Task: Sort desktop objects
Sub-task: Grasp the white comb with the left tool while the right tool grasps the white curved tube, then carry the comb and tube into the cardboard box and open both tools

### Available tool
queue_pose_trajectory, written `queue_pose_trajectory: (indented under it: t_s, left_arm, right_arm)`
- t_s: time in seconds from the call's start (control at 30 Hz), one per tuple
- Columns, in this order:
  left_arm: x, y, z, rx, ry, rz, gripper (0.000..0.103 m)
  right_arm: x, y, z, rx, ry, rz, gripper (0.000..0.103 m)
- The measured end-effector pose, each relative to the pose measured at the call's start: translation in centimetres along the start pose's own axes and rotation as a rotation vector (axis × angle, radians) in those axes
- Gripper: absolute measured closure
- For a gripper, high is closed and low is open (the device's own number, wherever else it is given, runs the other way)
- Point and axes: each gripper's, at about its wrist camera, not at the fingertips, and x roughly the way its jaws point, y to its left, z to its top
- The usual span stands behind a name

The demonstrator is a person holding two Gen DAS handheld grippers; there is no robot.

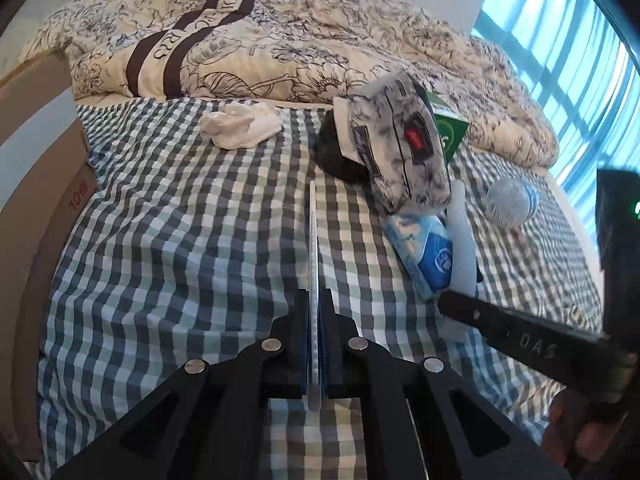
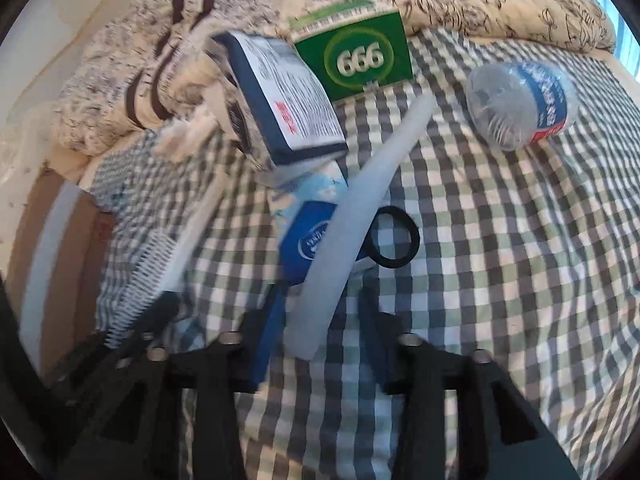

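White foam strip (image 2: 352, 216) lies between open right tongs (image 2: 320, 344).

The bedsheet (image 1: 180, 220) is checked in dark grey, pale green and white; the quilt (image 1: 300, 40) is cream with black line flowers and brown stripes. A green box (image 2: 362, 58) carries white digits — beside it a clear bottle (image 2: 520, 104) with a blue-and-red label, a black ring (image 2: 396, 238) and a pale translucent stick (image 2: 360, 208).

A home bedroom: checkered bedsheet (image 1: 180, 220), rumpled floral duvet (image 1: 280, 40), bright window (image 1: 560, 60) beside it.
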Motion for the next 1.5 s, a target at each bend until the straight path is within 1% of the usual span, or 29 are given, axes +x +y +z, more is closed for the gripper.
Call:
queue_pose_trajectory:
  t_s: [0.07, 0.17, 0.27, 0.43, 0.53, 0.6, 0.73, 0.87, 0.93, 1.07, 1.17, 1.27, 1.33, 1.5]
  left_arm:
    - [-0.1, 0.4, 0.1, -0.017, -0.003, -0.006, 0.099]
    - [-0.3, 0.6, 0.3, -0.023, -0.011, -0.007, 0.099]
    - [-0.5, 0.6, 0.3, -0.026, -0.013, -0.010, 0.099]
    - [-1.5, 0.4, 0.6, -0.028, -0.035, -0.017, 0.099]
    - [-3.3, 0.1, 0.9, -0.019, -0.078, -0.032, 0.099]
    - [-5.3, -0.2, 1.1, -0.003, -0.134, -0.028, 0.099]
    - [-8.7, -0.3, 1.6, 0.027, -0.155, -0.041, 0.099]
    - [-13.5, 0.8, 1.7, 0.040, -0.197, -0.033, 0.099]
    - [-15.7, 1.6, 1.7, 0.046, -0.214, -0.015, 0.099]
    - [-20.4, 4.8, 2.2, 0.026, -0.258, 0.035, 0.099]
    - [-23.8, 7.6, 2.6, 0.013, -0.296, 0.081, 0.099]
    - [-26.9, 10.8, 2.9, -0.013, -0.340, 0.152, 0.099]
    - [-28.4, 12.9, 3.0, -0.033, -0.350, 0.174, 0.099]
    - [-29.3, 16.9, 2.9, -0.079, -0.347, 0.226, 0.099]
  right_arm:
    - [0.0, -0.1, -0.3, 0.009, -0.008, 0.009, 0.095]
    - [-1.2, 0.2, -0.9, -0.020, -0.056, 0.007, 0.095]
    - [-2.7, 0.6, -1.4, -0.046, -0.080, 0.007, 0.095]
    - [-6.1, 1.0, -1.4, -0.048, -0.122, 0.046, 0.095]
    - [-8.7, 1.4, -1.5, -0.065, -0.151, 0.044, 0.095]
    - [-10.8, 1.9, -1.4, -0.080, -0.173, 0.044, 0.095]
    - [-14.7, 3.3, -1.6, -0.095, -0.238, 0.043, 0.095]
    - [-17.9, 5.6, -2.2, -0.116, -0.279, 0.059, 0.095]
    - [-19.4, 7.2, -2.9, -0.131, -0.293, 0.074, 0.095]
    - [-21.8, 10.4, -4.1, -0.166, -0.314, 0.111, 0.095]
    - [-23.0, 14.0, -4.8, -0.215, -0.325, 0.139, 0.095]
    - [-24.2, 18.7, -5.3, -0.285, -0.342, 0.188, 0.095]
    - [-24.7, 22.0, -5.6, -0.332, -0.345, 0.235, 0.095]
    - [-24.8, 30.7, -5.9, -0.462, -0.334, 0.338, 0.095]
